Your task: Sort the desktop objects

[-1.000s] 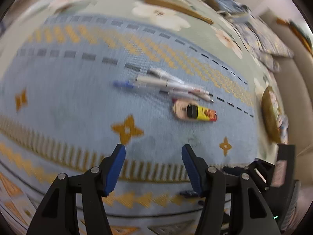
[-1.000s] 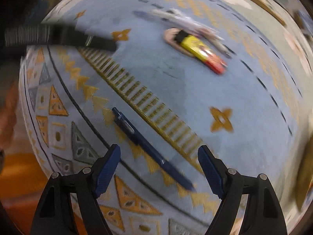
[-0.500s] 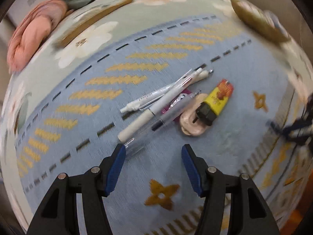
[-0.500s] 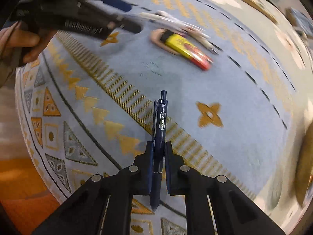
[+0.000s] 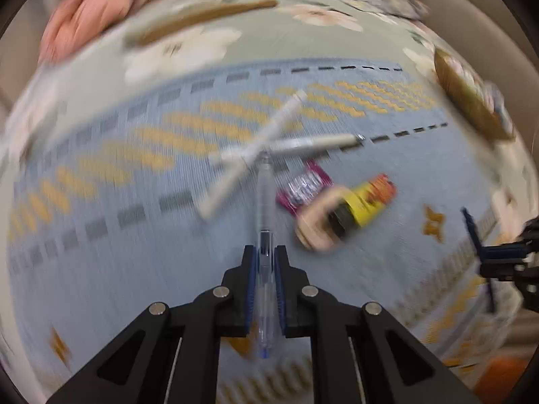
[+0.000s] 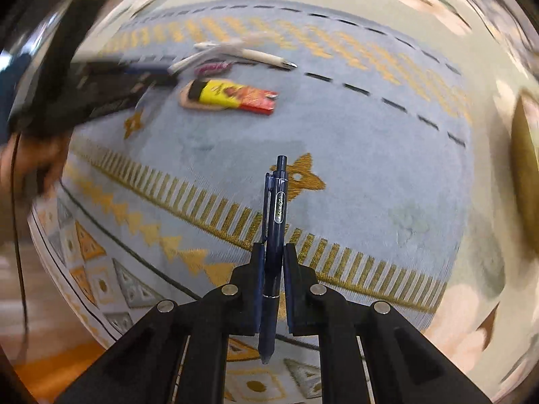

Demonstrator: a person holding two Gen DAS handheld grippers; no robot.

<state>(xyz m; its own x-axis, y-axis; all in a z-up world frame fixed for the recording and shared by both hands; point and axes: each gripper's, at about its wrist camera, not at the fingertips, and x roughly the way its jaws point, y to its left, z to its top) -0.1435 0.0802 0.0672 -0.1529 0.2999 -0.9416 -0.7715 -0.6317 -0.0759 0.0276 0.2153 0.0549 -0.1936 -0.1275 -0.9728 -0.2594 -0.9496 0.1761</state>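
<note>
My left gripper point(image 5: 263, 256) is shut on a clear pen with a blue tip point(image 5: 263, 235) and holds it along its fingers. Beyond it two white pens point(image 5: 269, 138) lie crossed on the blue patterned cloth point(image 5: 134, 252), beside a purple packet point(image 5: 303, 187) and a yellow-red pack point(image 5: 367, 198) on a beige oval point(image 5: 316, 232). My right gripper point(image 6: 273, 252) is shut on a dark blue pen point(image 6: 276, 222) above the cloth point(image 6: 370, 168). The white pens point(image 6: 242, 52) and the yellow-red pack point(image 6: 235, 96) lie far ahead of it. The left view is blurred.
A pink cushion point(image 5: 97, 3) and a wooden stick point(image 5: 202, 17) lie at the far edge. A brown round basket point(image 5: 468, 101) stands at the right. The other gripper shows at the right edge of the left wrist view point(image 5: 505, 256) and at the left of the right wrist view point(image 6: 84, 77).
My left gripper has shut on the clear pen and the white pens have shifted into a cross. My right gripper, shut on the dark blue pen, has swung towards the middle of the cloth.
</note>
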